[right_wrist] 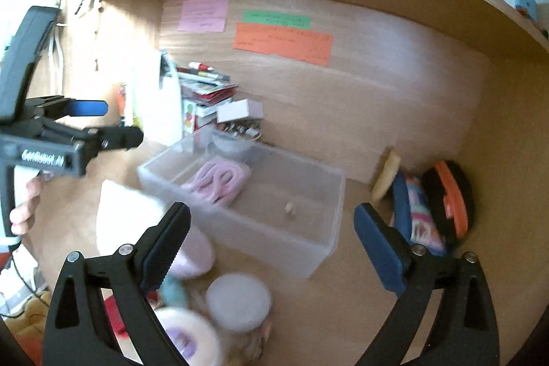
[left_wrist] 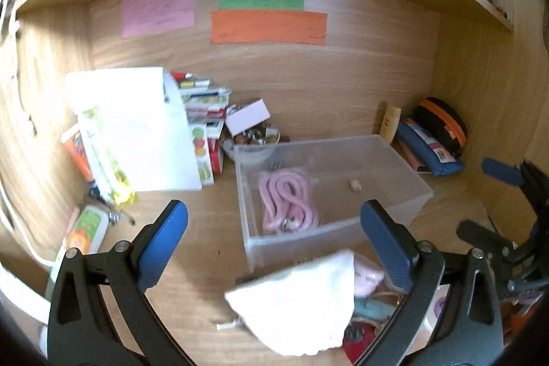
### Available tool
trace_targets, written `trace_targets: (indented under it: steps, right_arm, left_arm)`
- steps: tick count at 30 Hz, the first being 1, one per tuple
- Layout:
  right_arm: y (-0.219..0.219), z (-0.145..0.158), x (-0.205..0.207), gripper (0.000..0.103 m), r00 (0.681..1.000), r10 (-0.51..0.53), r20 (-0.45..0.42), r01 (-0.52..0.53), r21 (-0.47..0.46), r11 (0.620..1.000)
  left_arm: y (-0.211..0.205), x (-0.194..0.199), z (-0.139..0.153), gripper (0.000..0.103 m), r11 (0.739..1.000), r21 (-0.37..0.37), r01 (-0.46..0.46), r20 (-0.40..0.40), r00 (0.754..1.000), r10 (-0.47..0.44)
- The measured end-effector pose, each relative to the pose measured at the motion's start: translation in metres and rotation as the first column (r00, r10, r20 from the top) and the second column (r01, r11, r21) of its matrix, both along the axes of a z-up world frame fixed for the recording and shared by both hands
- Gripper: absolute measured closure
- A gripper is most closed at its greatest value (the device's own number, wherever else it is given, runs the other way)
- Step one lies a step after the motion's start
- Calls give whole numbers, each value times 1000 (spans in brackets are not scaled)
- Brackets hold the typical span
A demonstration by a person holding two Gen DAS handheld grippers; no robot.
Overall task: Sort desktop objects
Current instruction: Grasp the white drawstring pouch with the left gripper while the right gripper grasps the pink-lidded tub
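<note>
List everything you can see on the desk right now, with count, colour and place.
Clear plastic bin: 1, transparent, desk centre.
Coiled pink cable: 1, pink, inside the bin, left end.
Small tan piece: 1, inside the bin; too small to identify.
White cloth: 1, white, in front of the bin.
Paper notes: 3, pink, green, orange, back panel.
Blue pouch: 1, right corner.
Black case with orange band: 1, right corner.
Left gripper: open.
Right gripper: open.
</note>
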State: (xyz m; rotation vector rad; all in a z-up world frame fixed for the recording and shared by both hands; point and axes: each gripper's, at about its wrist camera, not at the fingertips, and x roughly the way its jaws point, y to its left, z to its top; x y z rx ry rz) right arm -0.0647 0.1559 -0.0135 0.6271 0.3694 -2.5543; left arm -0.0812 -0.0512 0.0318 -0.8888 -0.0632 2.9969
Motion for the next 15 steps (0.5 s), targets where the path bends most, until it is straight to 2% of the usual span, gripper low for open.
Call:
trace_targets:
  steps: [6, 15]
  right_arm:
    - [7, -26, 39, 8, 998, 20, 52, -20, 5, 1000]
    - [9, -65, 54, 8, 980, 35, 194, -33, -17, 999]
  left_arm:
    - [-7, 18, -24, 1, 999, 34, -12, 72, 997, 9]
    - [4, 26, -68, 1, 994, 108, 31, 196, 979, -52]
